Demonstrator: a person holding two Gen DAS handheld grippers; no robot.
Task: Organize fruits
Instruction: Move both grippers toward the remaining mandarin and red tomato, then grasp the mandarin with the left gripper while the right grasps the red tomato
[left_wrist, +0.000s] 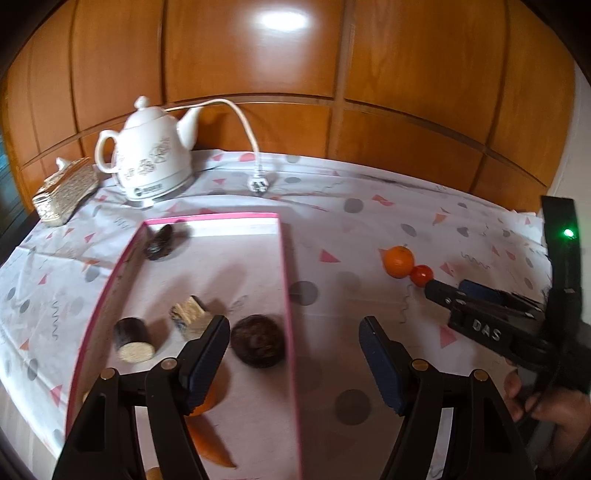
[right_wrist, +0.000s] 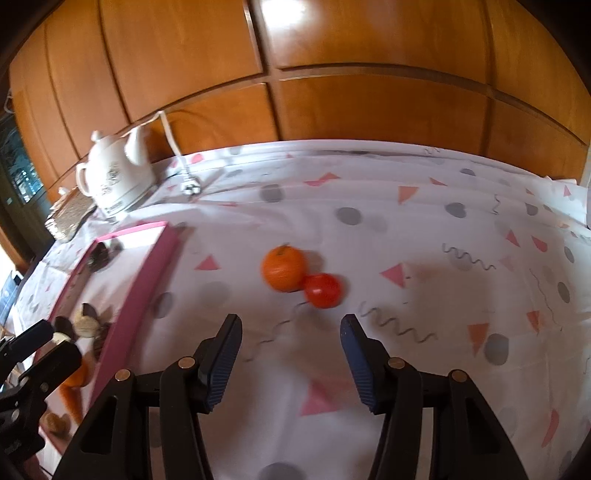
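While both tongs gape empty, we eye the small glossy red tomato (right_wrist: 323, 290) touching the round orange fruit (right_wrist: 283, 268).
Smooth, light, likely to roll — we'd have the right gripper (right_wrist: 291, 363) pinch its widest middle; left gripper (left_wrist: 293, 363) idles.

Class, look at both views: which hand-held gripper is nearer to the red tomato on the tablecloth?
Right. The right hand-held gripper points at the red tomato, just short of it and not touching. The left hand-held gripper straddles the pink tray's rim, farther away.
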